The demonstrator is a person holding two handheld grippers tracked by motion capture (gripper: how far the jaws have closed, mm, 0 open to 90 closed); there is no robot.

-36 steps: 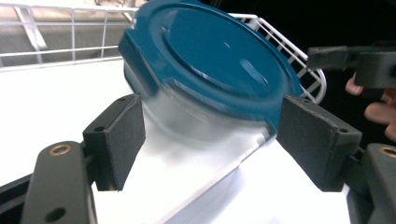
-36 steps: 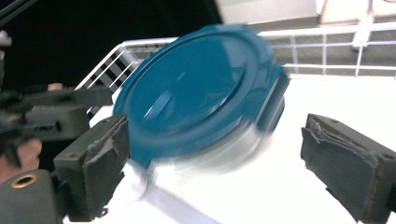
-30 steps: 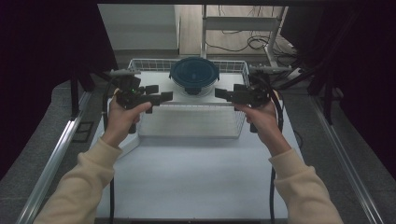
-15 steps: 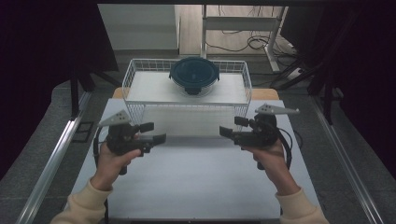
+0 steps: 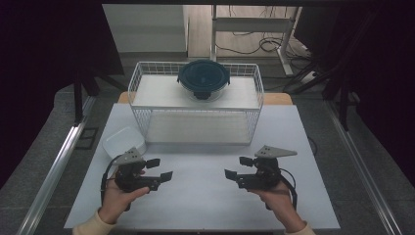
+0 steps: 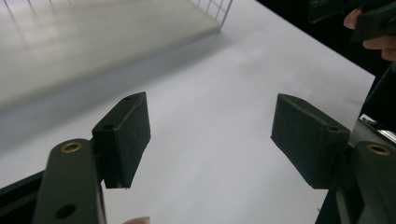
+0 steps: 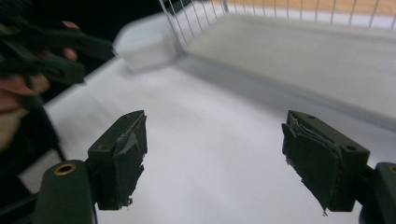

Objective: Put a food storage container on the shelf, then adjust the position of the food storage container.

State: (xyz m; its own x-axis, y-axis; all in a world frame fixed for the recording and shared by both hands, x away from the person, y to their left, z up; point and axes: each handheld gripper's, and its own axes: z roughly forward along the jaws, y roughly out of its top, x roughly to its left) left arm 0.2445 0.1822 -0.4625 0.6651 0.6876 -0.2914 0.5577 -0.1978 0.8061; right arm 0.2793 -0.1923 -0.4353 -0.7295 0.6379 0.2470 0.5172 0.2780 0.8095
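A white wire basket (image 5: pixel 195 116) stands at the back of the white table, with a round dark-lidded container (image 5: pixel 203 78) resting on its top shelf. A white square box (image 5: pixel 123 141) lies left of the basket; it appears blurred as the white box (image 7: pixel 145 43) in the right gripper view. My left gripper (image 5: pixel 160 169) is held low near the table's front left, open and empty, its black pads (image 6: pixel 125 135) wide apart. My right gripper (image 5: pixel 239 167) mirrors it at the front right, open with nothing between its pads (image 7: pixel 122 154). The two grippers point toward each other.
The basket's lower shelf (image 7: pixel 317 51) lies just beyond the grippers. Metal rails (image 5: pixel 54 166) run along both sides of the table. Cables and a metal frame (image 5: pixel 254 24) sit on the floor behind. Bare tabletop (image 5: pixel 200 191) lies between the grippers.
Both hands have pulled back from the basket toward the table's front edge and dropped lower. The box left of the basket has come into sight. The dark-lidded container has stayed in place.
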